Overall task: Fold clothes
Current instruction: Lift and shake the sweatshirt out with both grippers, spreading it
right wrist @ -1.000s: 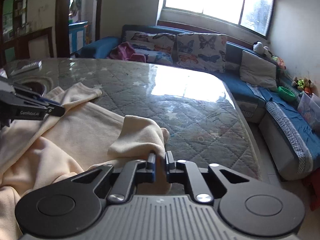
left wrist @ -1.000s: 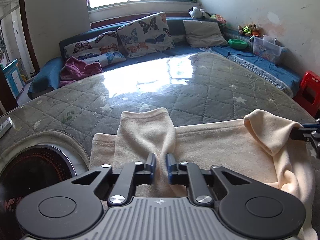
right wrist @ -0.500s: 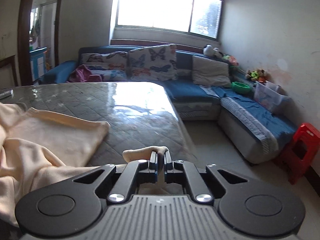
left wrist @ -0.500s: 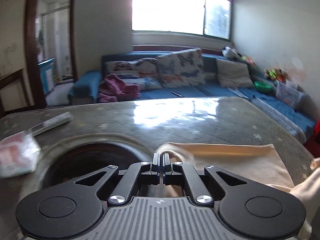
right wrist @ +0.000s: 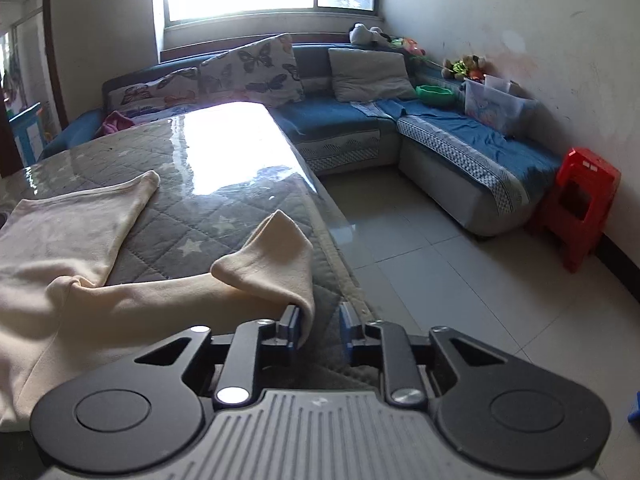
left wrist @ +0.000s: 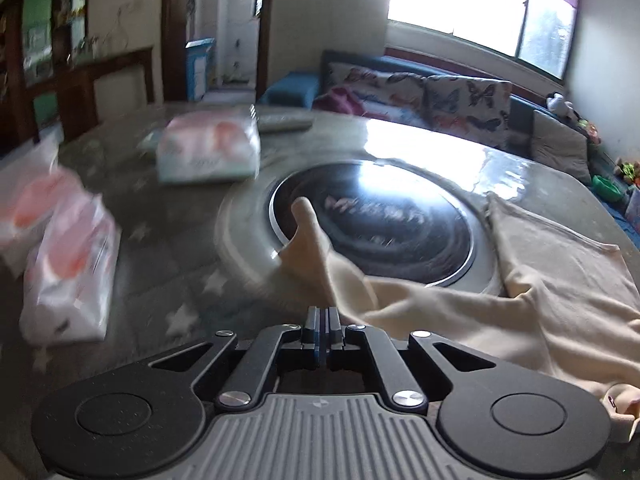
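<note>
A cream garment (left wrist: pixel 540 280) lies spread on the quilted grey table (left wrist: pixel 168 280). My left gripper (left wrist: pixel 322 320) is shut on one end of it, a sleeve (left wrist: pixel 316 248) that stands up over the black round cooktop (left wrist: pixel 384 220). In the right wrist view the garment (right wrist: pixel 72 248) lies at the left and its other sleeve end (right wrist: pixel 280 256) rests near the table's right edge. My right gripper (right wrist: pixel 320 326) is open, its left finger touching that sleeve's fold.
Several white and pink tissue packs (left wrist: pixel 68 264) and a remote (left wrist: pixel 284 122) lie on the table's left part. A blue corner sofa (right wrist: pixel 460 136) with cushions, a red stool (right wrist: pixel 576 208) and tiled floor (right wrist: pixel 440 272) lie beyond the table's right edge.
My left gripper has swung left with the sleeve, now over the cooktop. My right gripper has opened and let go of the other sleeve, which now rests near the table edge.
</note>
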{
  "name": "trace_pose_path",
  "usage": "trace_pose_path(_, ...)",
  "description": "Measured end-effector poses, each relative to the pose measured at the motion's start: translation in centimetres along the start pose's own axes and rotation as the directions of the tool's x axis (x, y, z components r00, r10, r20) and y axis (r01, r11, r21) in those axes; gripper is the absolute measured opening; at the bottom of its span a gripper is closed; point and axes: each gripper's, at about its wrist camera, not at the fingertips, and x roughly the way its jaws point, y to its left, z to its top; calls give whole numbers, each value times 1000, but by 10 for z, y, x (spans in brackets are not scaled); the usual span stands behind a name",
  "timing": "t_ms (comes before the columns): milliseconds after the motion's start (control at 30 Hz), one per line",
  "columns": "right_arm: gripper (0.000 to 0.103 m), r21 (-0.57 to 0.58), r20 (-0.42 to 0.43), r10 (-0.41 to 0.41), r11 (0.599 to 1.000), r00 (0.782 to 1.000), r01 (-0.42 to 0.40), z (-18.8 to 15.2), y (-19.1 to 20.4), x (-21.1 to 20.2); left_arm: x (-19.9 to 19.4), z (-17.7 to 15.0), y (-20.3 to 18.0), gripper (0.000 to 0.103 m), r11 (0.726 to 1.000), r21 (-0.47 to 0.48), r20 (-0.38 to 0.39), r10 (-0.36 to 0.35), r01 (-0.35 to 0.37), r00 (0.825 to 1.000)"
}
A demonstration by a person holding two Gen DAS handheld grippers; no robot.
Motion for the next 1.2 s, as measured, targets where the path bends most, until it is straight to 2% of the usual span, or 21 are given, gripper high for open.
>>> trace_pose_path(67, 25, -17, 18, -14, 1000, 1000, 15, 1, -1, -10, -8, -2, -2, 4, 1000, 22, 7, -10, 10, 1000)
trace_pose_path(133, 32, -48, 47, -34, 998, 998, 37, 3, 0, -21, -18, -4, -14, 6, 996, 63, 19, -63, 61, 998)
trace_pose_path(200, 32, -77, 73, -23, 997, 997, 29, 8, 4, -32, -26, -5, -30, 8, 986, 117, 28, -119, 115, 992)
trace_pose_path(300, 32, -130, 84, 78, 989, 993, -67, 14, 18, -49, -37, -8, -59, 13, 956, 188, 19, -233, 226, 972)
trace_pose_path(400, 32, -198, 63, 204, 962, 977, -188, 16, 44, -59, -40, -14, -91, 15, 898, 265, -26, -357, 351, 934)
trace_pose_path(467, 32, -237, 22, 298, 929, 954, -285, 16, 66, -60, -40, -19, -111, 15, 855, 311, -60, -418, 415, 906)
trace_pose_path(533, 32, -277, -28, 391, 881, 920, -383, 13, 89, -60, -38, -24, -129, 16, 808, 350, -99, -471, 474, 877)
trace_pose_path(600, 32, -313, -80, 465, 828, 882, -465, 9, 114, -60, -38, -30, -144, 20, 770, 377, -136, -503, 514, 854)
trace_pose_path(633, 32, -335, -111, 500, 795, 859, -506, 5, 128, -59, -37, -33, -151, 26, 749, 395, -153, -516, 531, 843)
trace_pose_path(667, 32, -352, -137, 527, 765, 839, -539, 2, 139, -59, -37, -37, -157, 30, 731, 416, -166, -523, 540, 836)
trace_pose_path(733, 32, -398, -184, 563, 707, 805, -585, -4, 163, -58, -35, -43, -164, 31, 707, 441, -192, -527, 552, 828)
trace_pose_path(833, 32, -455, -243, 584, 637, 775, -622, -15, 193, -56, -33, -51, -169, 31, 681, 464, -228, -527, 567, 819)
trace_pose_path(933, 31, -502, -275, 585, 590, 763, -633, -25, 212, -56, -34, -56, -171, 31, 668, 484, -238, -522, 566, 819)
trace_pose_path(1000, 31, -529, -281, 572, 578, 771, -621, -29, 220, -54, -33, -59, -172, 29, 659, 500, -239, -518, 561, 821)
trace_pose_path(1033, 31, -532, -281, 566, 581, 775, -616, -30, 221, -51, -32, -60, -173, 27, 658, 505, -242, -513, 559, 823)
trace_pose_path(1067, 30, -535, -280, 560, 584, 780, -611, -31, 222, -49, -32, -61, -173, 18, 655, 510, -241, -514, 558, 823)
trace_pose_path(1133, 12, -541, -279, 548, 589, 789, -601, -33, 224, -44, -34, -62, -173, 14, 647, 522, -237, -517, 557, 822)
trace_pose_path(1200, 7, -549, -272, 546, 588, 792, -594, -33, 224, -45, -39, -60, -171, 12, 635, 529, -228, -532, 563, 815)
